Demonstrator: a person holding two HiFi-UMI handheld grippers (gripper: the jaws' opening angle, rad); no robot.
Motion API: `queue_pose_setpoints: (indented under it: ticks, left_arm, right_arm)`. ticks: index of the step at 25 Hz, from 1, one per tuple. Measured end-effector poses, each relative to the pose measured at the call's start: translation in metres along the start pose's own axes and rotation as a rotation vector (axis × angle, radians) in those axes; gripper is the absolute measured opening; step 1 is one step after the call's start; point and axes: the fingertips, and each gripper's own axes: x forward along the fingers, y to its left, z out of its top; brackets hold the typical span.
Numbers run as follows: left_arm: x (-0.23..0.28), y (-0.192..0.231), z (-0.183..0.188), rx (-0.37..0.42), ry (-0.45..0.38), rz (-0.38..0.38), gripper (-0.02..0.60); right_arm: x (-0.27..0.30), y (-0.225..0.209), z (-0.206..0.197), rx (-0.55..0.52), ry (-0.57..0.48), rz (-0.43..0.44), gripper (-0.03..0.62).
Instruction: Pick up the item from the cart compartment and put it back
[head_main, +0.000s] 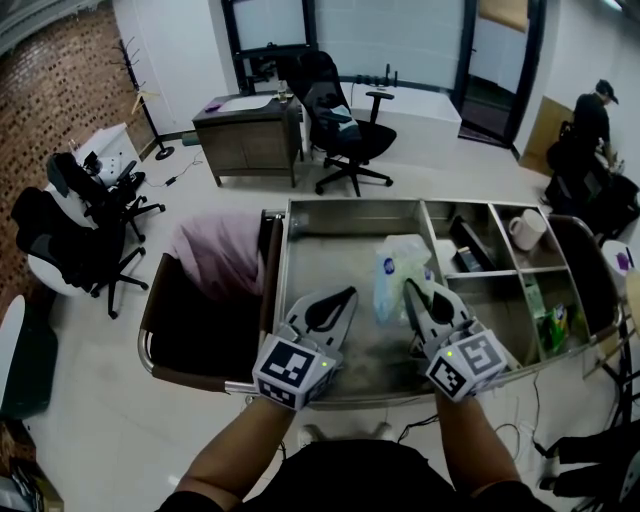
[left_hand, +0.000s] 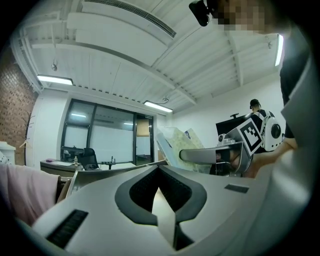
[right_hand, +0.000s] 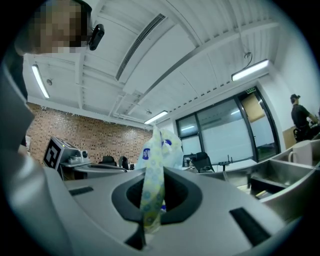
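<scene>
Office floor, steel cart (head_main: 352, 209) w/ several compartments. R gripper (head_main: 410, 288) jaws pinch edge of patterned plastic packet (head_main: 398, 268), upright at the big compartment. L gripper (head_main: 348, 296) jaws pressed together, empty.

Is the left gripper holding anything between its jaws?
No, the left gripper's jaws are closed on each other with nothing between them.
</scene>
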Motion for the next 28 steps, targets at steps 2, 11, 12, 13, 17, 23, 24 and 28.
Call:
queue_pose_setpoints:
  ticks: [2, 11, 12, 13, 17, 23, 24, 28]
  left_arm:
    - [-0.0001, 0.0008, -0.0003, -0.024, -0.005, -0.007, 0.0]
    - [0.0008, 0.004, -0.0033, -0.032, 0.011, 0.005, 0.0]
    - [0.0007, 0.0043, -0.0035, -0.034, 0.011, 0.007, 0.0]
    - [0.0005, 0.0044, -0.0036, -0.035, 0.011, 0.008, 0.0]
    - [0.0002, 0.0044, -0.0034, -0.036, 0.01, 0.01, 0.0]
    - [0.001, 0.0054, -0.0045, -0.035, 0.011, 0.017, 0.0]
    - [0.0009, 0.0056, -0.0044, -0.036, 0.011, 0.019, 0.0]
    - [0.0003, 0.0053, -0.0036, -0.039, 0.007, 0.018, 0.0]
  right_arm:
    - [-0.0001, 0.0002, -0.0003, 0.003, -0.001, 0.0, 0.014]
    - [0.0004, -0.0002, -0.0014, 0.0, 0.009, -0.001, 0.014]
    - [0.0002, -0.0004, -0.0017, 0.001, 0.009, -0.001, 0.014]
    - [-0.0002, -0.0007, -0.0017, 0.002, 0.009, -0.002, 0.014]
    - [-0.0018, -0.0013, -0.0009, 0.009, 0.0, -0.006, 0.014]
    - [-0.0016, -0.0029, -0.0022, 0.009, 0.005, -0.005, 0.014]
    - [-0.0013, -0.0031, -0.0025, 0.008, 0.007, -0.007, 0.014]
    - [0.0001, -0.0052, -0.0023, 0.001, 0.021, -0.017, 0.014]
